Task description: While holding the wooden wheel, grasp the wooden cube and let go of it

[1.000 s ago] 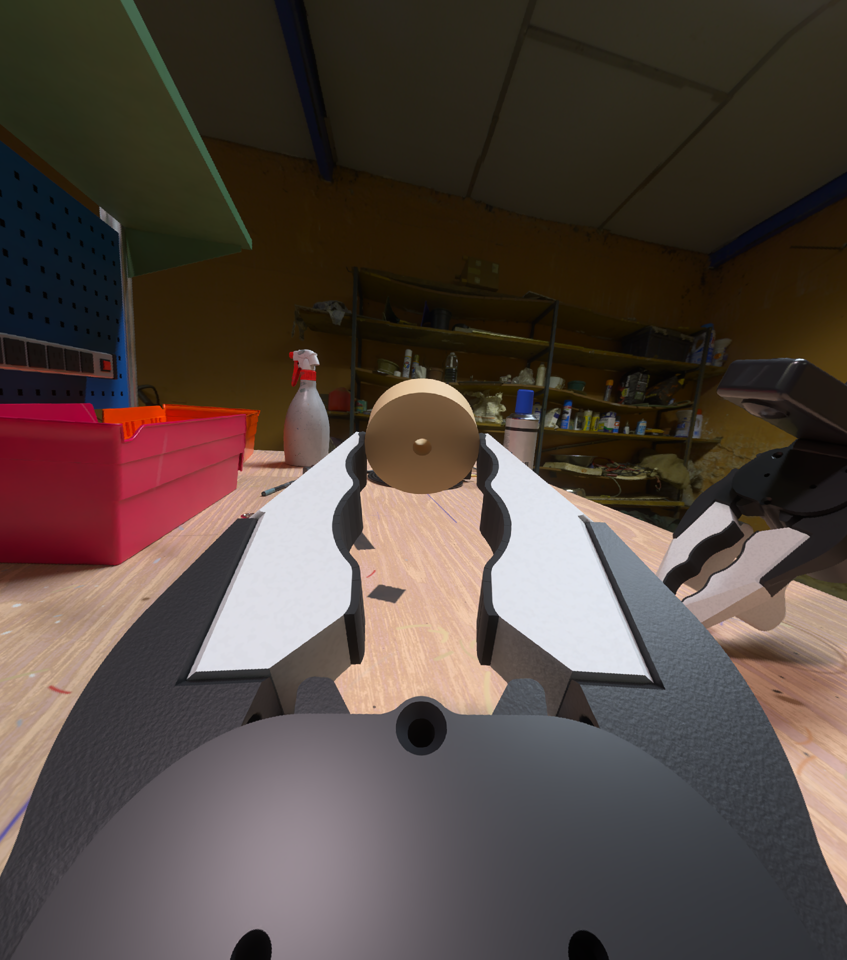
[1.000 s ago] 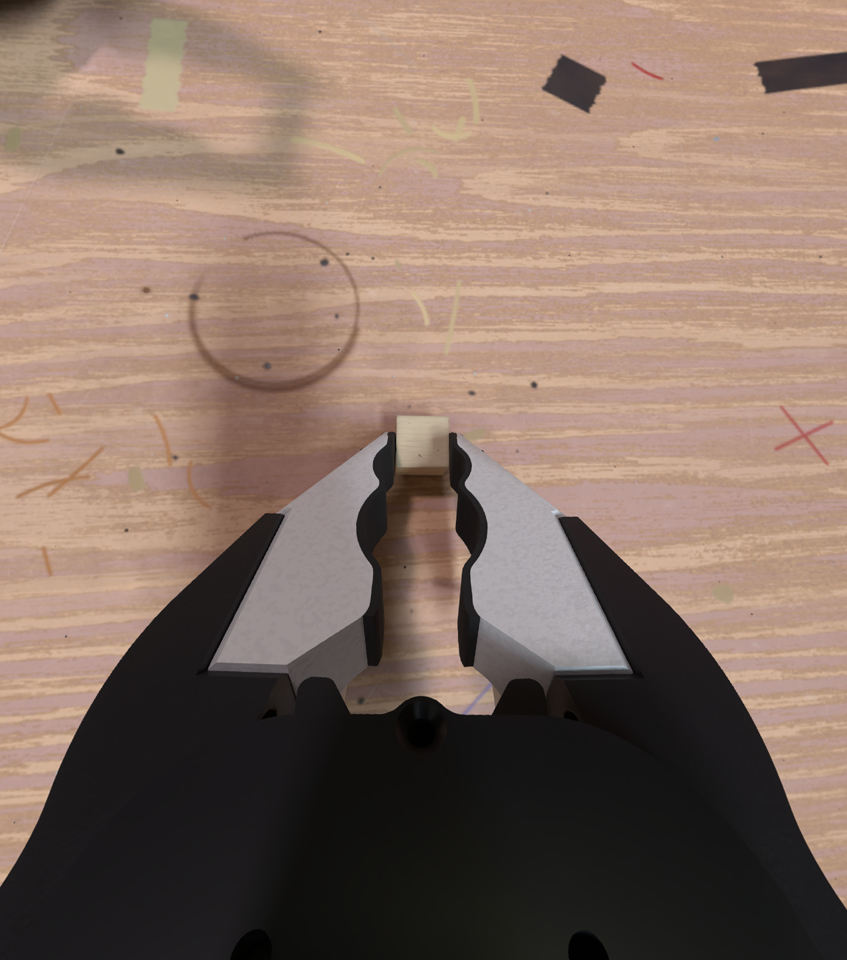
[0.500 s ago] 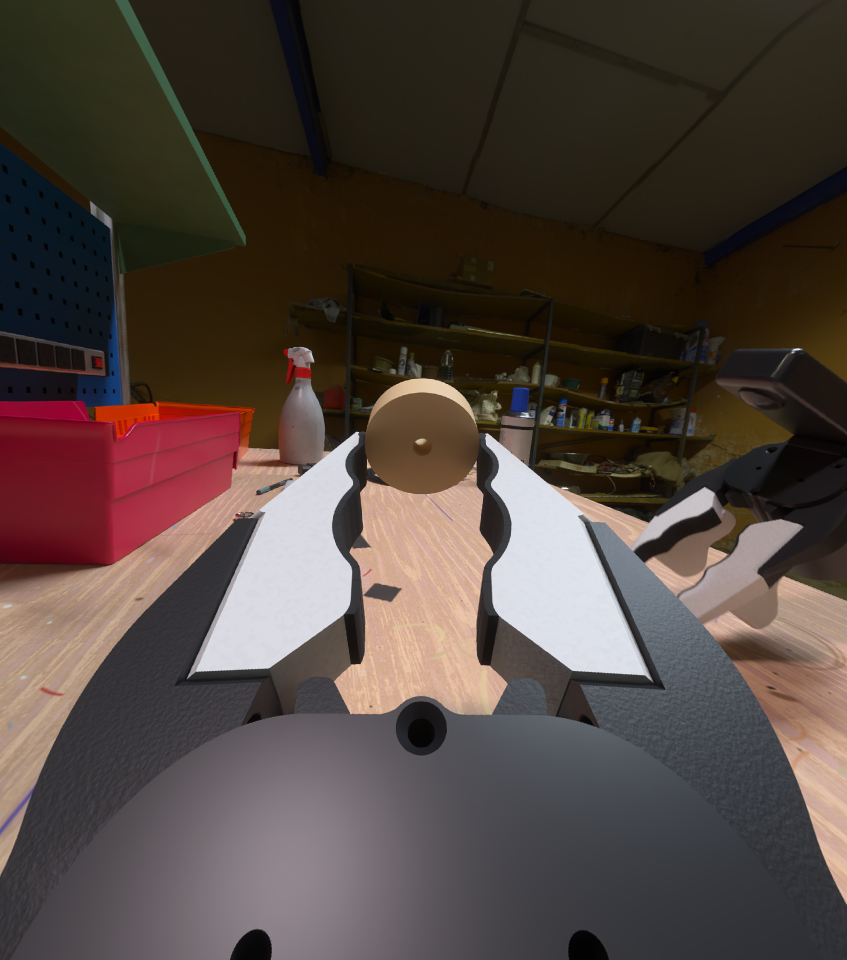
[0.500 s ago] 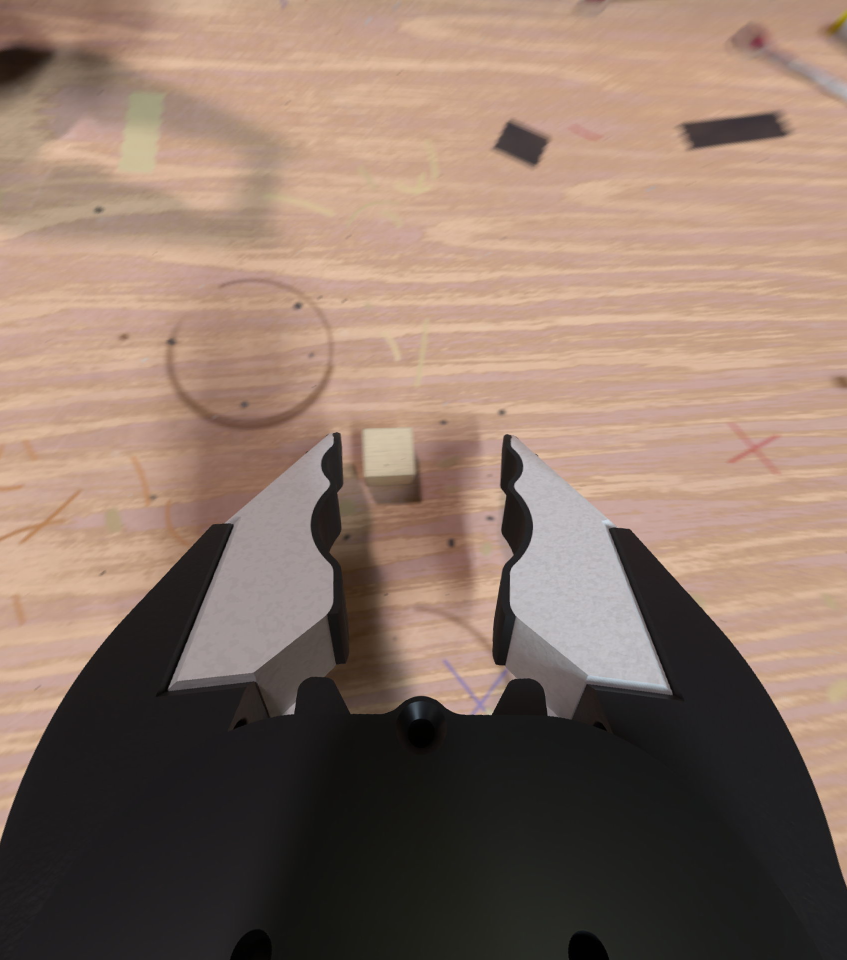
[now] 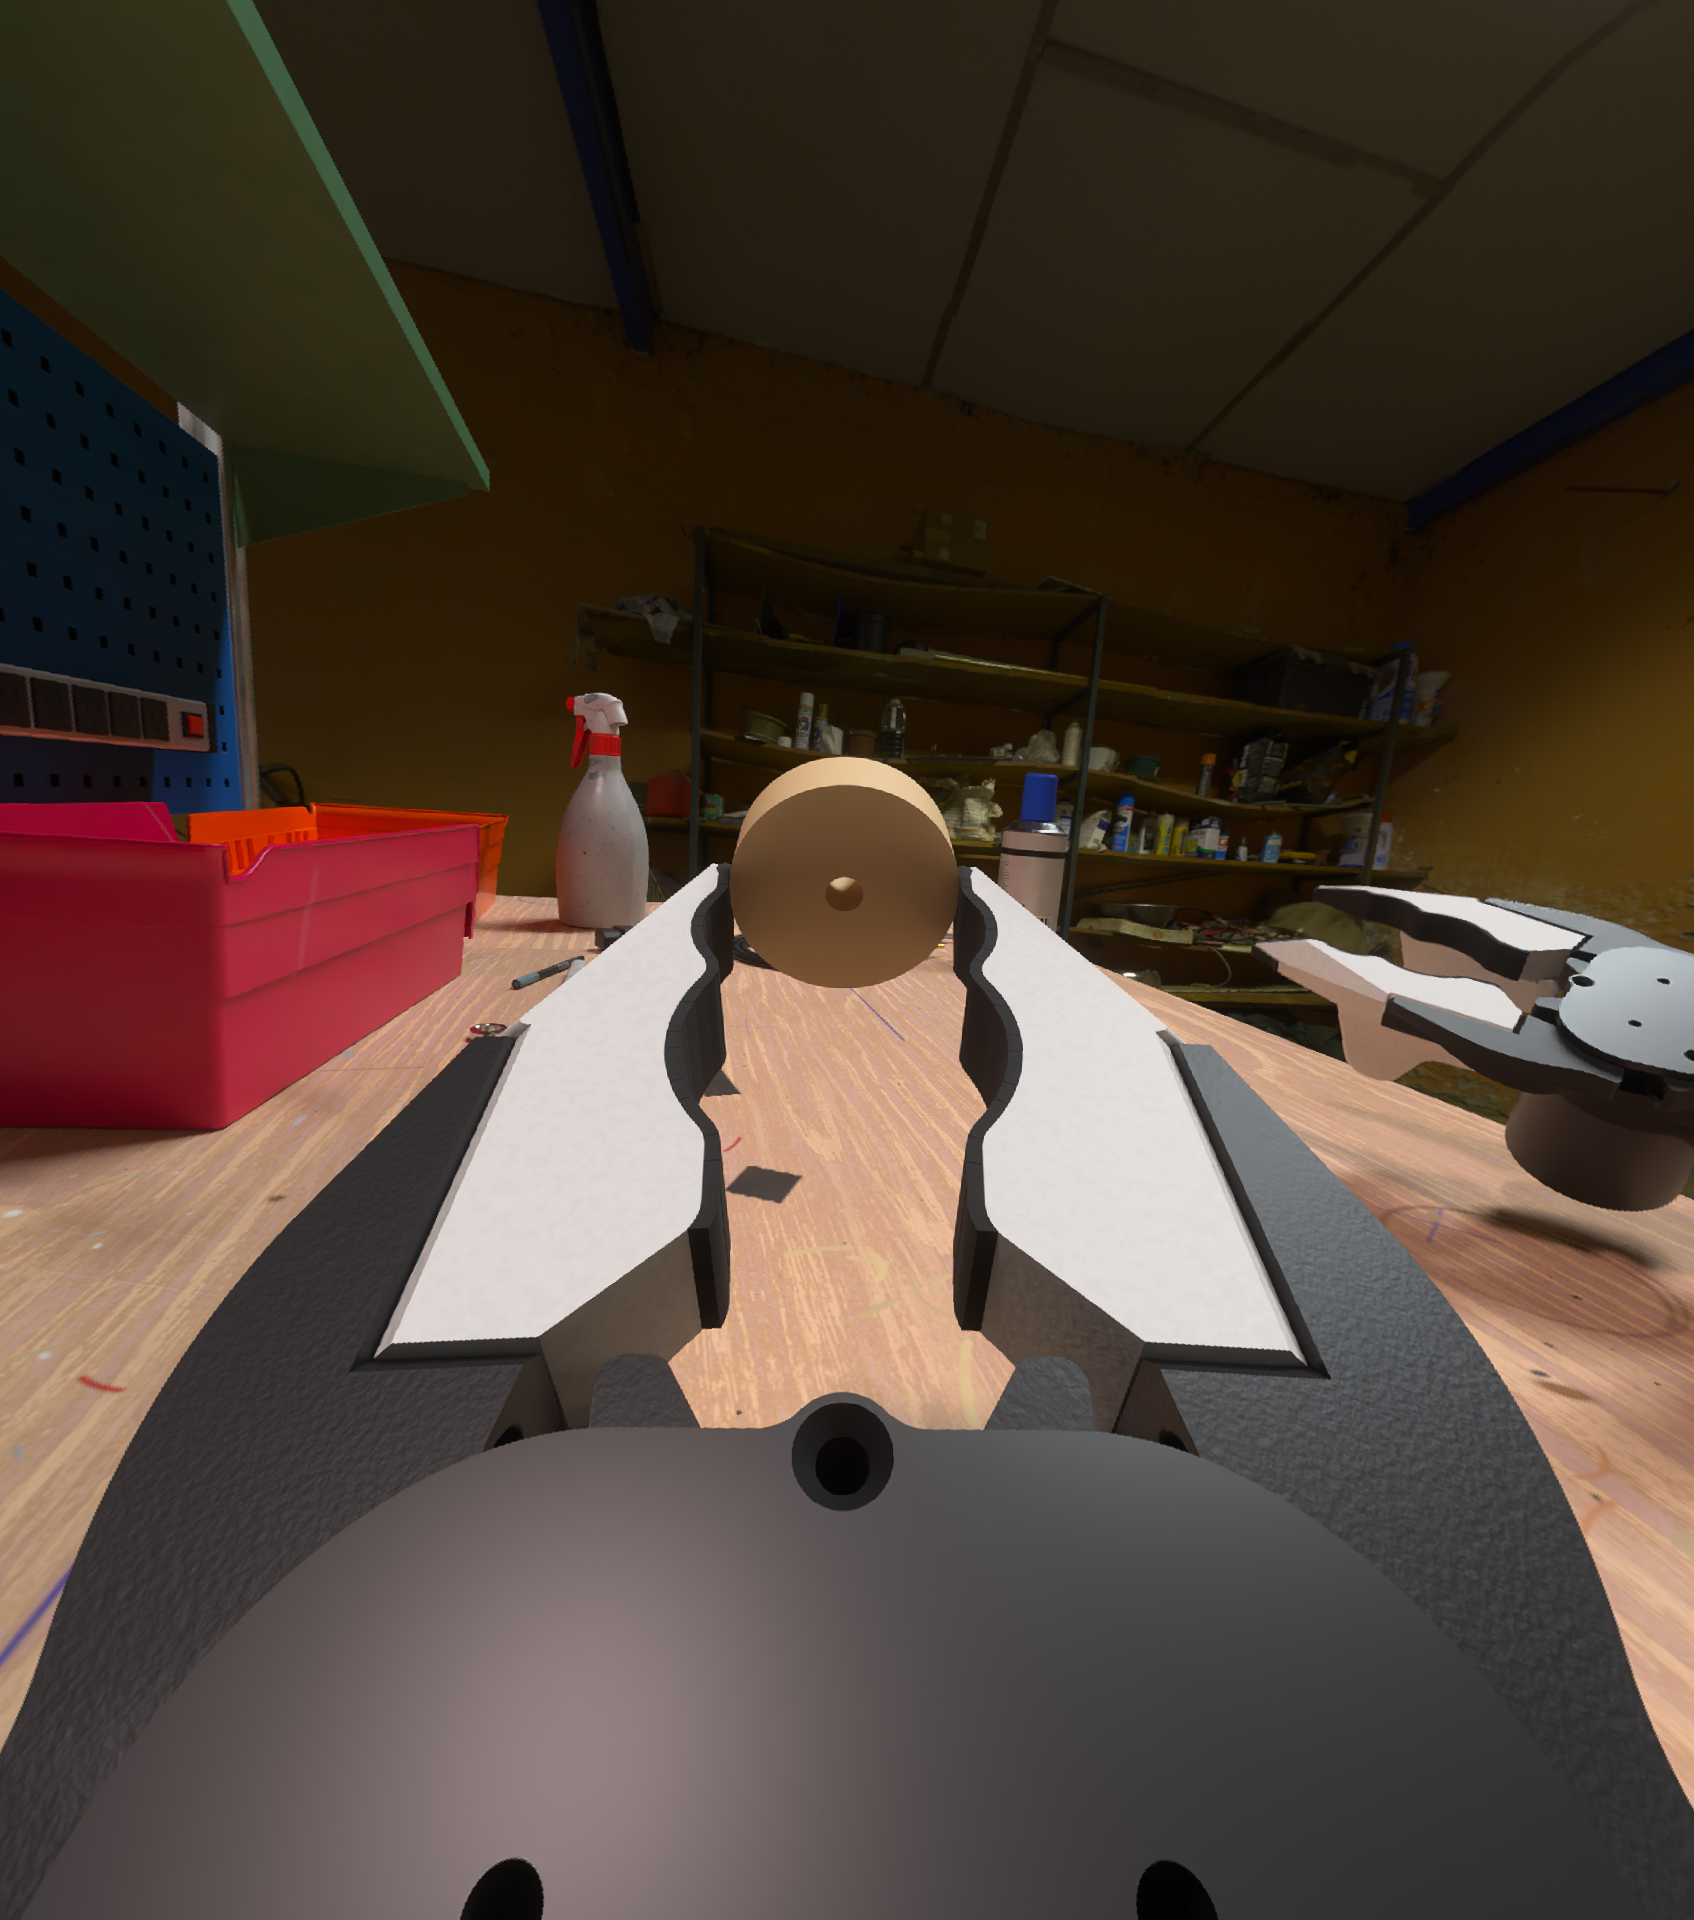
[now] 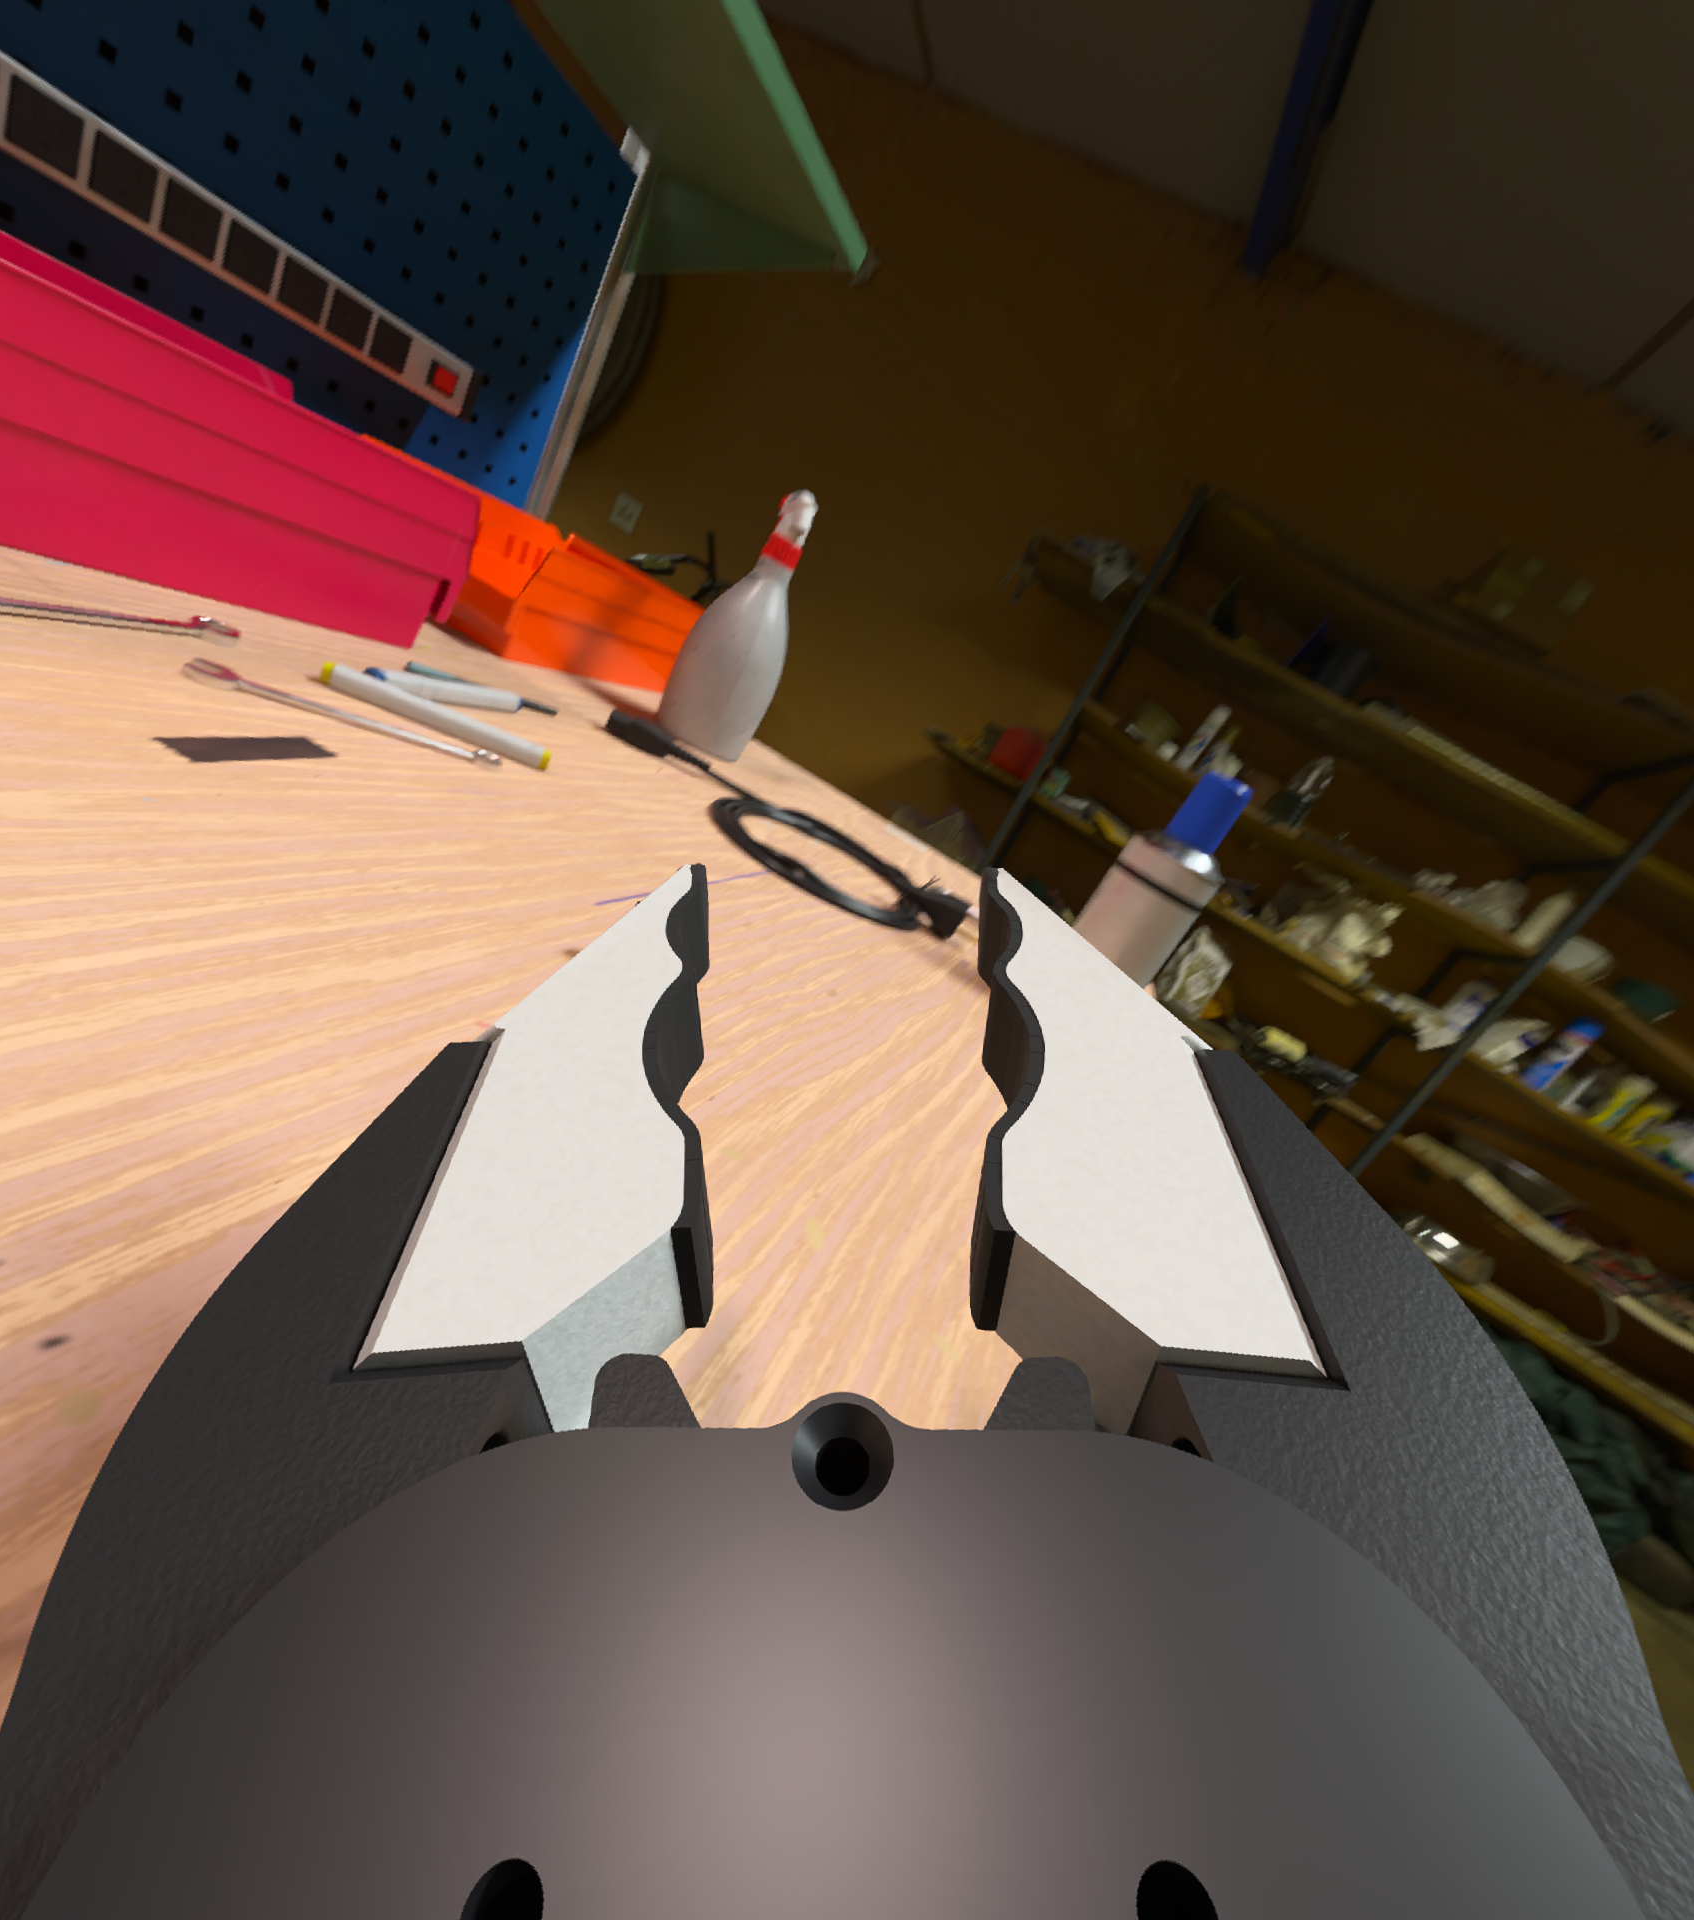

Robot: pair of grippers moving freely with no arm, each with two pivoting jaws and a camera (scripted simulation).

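My left gripper [image 5: 841,899] is shut on the wooden wheel [image 5: 843,873], a tan disc with a small centre hole, held above the wooden bench [image 5: 822,1122]. My right gripper [image 6: 841,894] is open and empty, tilted and pointing level over the bench. It also shows at the right edge of the left wrist view [image 5: 1310,951], raised above the bench with its jaws apart. The wooden cube is not in view in either frame.
A red bin [image 5: 178,956] and an orange bin [image 6: 573,603] stand at the left by a blue pegboard [image 5: 43,551]. A white spray bottle [image 6: 734,655], a blue-capped can [image 6: 1160,883], a coiled black cable [image 6: 822,852], markers [image 6: 438,712] and wrenches [image 6: 334,712] lie ahead.
My right gripper opened and left the cube on the bench, then rose and swung from looking down to looking level. The left gripper kept its hold on the wheel.
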